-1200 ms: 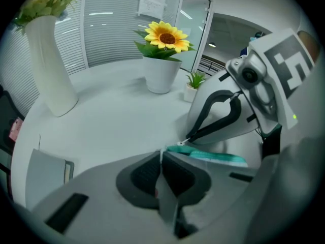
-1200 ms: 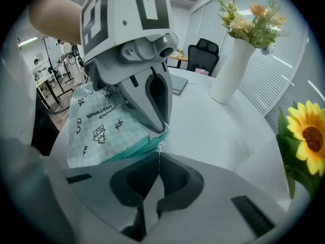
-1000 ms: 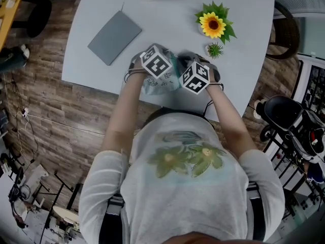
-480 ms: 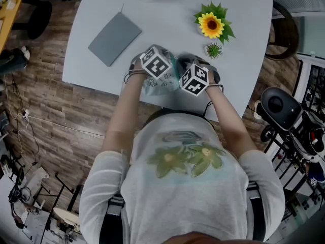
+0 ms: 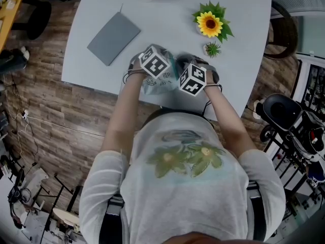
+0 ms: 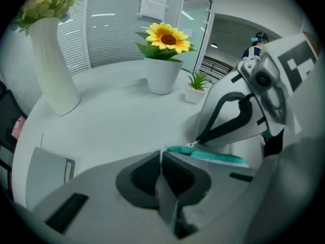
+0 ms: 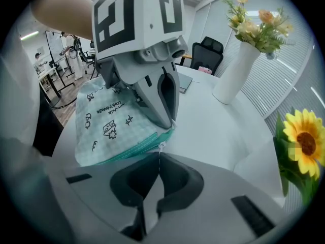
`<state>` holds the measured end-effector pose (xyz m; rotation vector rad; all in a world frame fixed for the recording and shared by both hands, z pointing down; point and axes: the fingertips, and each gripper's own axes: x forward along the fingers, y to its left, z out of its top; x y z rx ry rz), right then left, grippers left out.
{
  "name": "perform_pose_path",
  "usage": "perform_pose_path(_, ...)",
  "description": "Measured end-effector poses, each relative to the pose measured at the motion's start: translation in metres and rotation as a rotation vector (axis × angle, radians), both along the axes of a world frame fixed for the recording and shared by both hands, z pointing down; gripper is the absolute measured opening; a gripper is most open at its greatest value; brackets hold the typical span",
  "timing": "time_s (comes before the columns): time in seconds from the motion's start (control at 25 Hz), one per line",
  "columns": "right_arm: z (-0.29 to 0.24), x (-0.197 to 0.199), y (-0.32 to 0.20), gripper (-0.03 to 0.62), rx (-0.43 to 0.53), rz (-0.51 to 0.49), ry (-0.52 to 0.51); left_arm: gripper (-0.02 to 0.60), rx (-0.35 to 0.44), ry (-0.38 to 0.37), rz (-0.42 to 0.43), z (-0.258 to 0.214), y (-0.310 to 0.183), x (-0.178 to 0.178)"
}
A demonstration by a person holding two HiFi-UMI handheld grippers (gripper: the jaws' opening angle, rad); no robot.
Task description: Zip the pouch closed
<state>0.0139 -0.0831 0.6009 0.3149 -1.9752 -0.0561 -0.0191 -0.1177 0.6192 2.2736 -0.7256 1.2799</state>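
A pale green checked pouch (image 5: 158,84) with small doodles lies at the white table's near edge (image 5: 101,83); in the right gripper view the pouch (image 7: 109,121) shows its teal zipper band. My left gripper (image 6: 161,154) is shut on a thin end of the pouch, with the teal zipper edge (image 6: 208,156) running to the right. My right gripper (image 7: 159,155) is shut on the small white zipper pull (image 7: 161,146), close to the left gripper's tip (image 7: 165,111). From the head view both marker cubes, left (image 5: 155,63) and right (image 5: 193,79), sit side by side over the pouch.
A grey notebook (image 5: 114,37) lies at the table's back left. A potted sunflower (image 5: 210,24) and a small green plant (image 5: 213,50) stand at the back right, and a white vase (image 6: 51,70) stands further back. A black chair (image 5: 282,113) is off to the right.
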Motion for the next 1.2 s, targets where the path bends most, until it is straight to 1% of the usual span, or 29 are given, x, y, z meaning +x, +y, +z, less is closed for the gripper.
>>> perform_pose_path(0.68,-0.001,0.002,0.009,0.019,-0.014,0.001,-0.002,0.018,0.015,-0.007,-0.009,0.0,0.0,0.0)
perform_pose_path(0.88,0.003,0.005,0.016,0.019,-0.035,-0.005,0.005,0.019,0.017,-0.007,-0.015,0.002,-0.001,0.0)
perform_pose_path(1.2,0.002,0.006,0.017,0.02,-0.031,-0.004,0.009,0.02,0.022,0.001,-0.027,0.002,-0.001,0.001)
